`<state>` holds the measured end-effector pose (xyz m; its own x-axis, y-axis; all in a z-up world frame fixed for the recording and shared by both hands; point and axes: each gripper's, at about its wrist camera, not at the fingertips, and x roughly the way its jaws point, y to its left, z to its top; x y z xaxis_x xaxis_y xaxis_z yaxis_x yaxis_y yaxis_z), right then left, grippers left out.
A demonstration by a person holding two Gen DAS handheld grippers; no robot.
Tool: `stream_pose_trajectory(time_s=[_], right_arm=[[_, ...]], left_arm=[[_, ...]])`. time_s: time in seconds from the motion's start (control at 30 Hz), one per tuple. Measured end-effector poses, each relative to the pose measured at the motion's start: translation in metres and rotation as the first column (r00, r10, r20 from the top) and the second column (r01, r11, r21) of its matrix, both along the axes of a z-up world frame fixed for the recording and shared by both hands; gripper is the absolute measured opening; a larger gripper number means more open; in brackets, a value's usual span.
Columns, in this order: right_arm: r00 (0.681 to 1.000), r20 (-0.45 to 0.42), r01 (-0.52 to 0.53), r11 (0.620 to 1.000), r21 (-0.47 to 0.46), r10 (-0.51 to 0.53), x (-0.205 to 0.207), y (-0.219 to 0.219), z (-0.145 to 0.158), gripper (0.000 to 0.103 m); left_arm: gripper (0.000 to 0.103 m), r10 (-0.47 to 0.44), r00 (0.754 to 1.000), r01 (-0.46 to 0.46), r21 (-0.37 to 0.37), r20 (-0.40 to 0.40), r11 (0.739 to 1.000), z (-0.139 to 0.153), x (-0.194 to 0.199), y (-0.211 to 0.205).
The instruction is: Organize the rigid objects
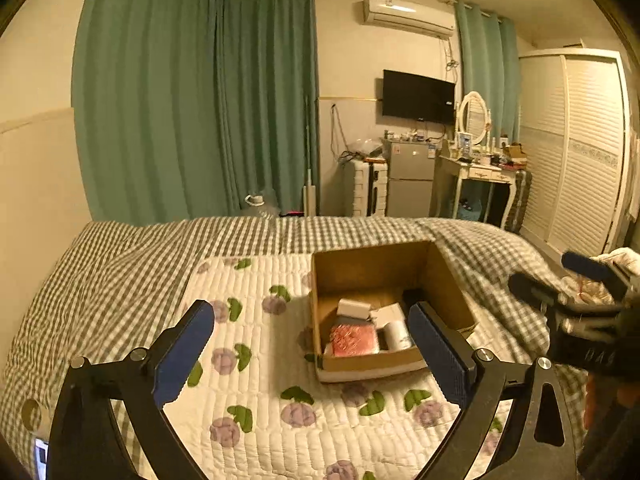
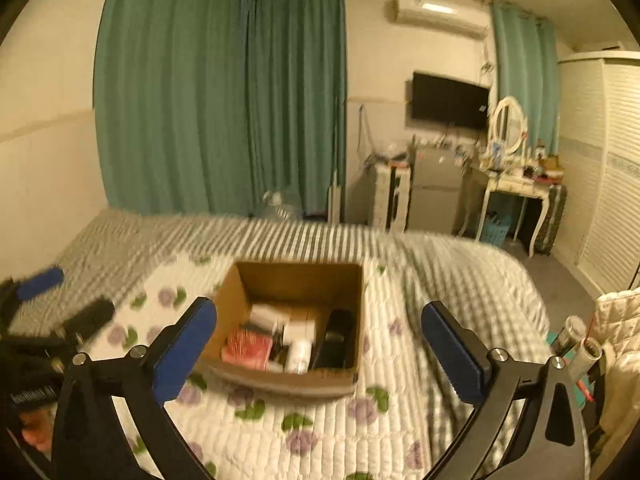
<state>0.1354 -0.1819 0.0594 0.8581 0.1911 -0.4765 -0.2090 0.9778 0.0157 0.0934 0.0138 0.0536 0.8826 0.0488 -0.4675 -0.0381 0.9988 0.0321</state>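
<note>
At the bottom of the left wrist view the left claw (image 1: 312, 356) is standing wide open, its blue pads (image 1: 185, 354) spread far apart and gripping nothing, with only the flowered quilt (image 1: 256, 408) showing between them. In the right wrist view the right claw (image 2: 318, 354) is likewise gaping wide and holding nothing, hanging above the same quilt. Each claw is showing up in the other's picture: the right one at the right edge of the left view (image 1: 560, 280), the left one, blurred, at the left edge of the right view (image 2: 60, 296). Just beyond the claws, in the middle of both frames, a cardboard box (image 1: 372, 268) is sitting open on the quilt. Inside it are lying a red-patterned pack (image 1: 354, 340), a white roll (image 1: 398, 334), a small white box (image 1: 353, 307) and, on the right side in the right view, a black object (image 2: 334, 340); what they are exactly is hard to tell. Past the box the checked bedcover (image 1: 120, 264) is stretching across the bed. Farther back, green curtains (image 1: 192, 100) are hanging in the upper left, and toward the upper right a television (image 1: 418, 96), a small fridge (image 1: 410, 178), a dressing table (image 1: 480, 176) with a mirror, and a white wardrobe (image 1: 576, 148) are lining the wall.
</note>
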Motion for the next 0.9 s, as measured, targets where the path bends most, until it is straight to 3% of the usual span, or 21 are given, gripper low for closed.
stream_pose_trajectory(time_s=[0.17,0.3,0.9], right_arm=[[0.999,-0.027,0.015,1.0,-0.028,-0.016,-0.001,-0.01,-0.051,0.103],[0.999,-0.014,0.041,0.999,-0.015,-0.041,-0.002,-0.021,-0.068,0.103],[1.0,-0.016,-0.001,1.0,0.016,0.001,0.002,-0.011,-0.067,0.103]], left_arm=[[0.1,0.031,0.999,-0.031,0.002,-0.004,1.0,-0.035,-0.004,0.008],[0.1,0.037,0.999,-0.037,0.0,-0.03,0.999,-0.05,-0.001,0.009],[0.103,0.026,0.999,-0.026,-0.004,-0.025,1.0,-0.053,-0.002,0.004]])
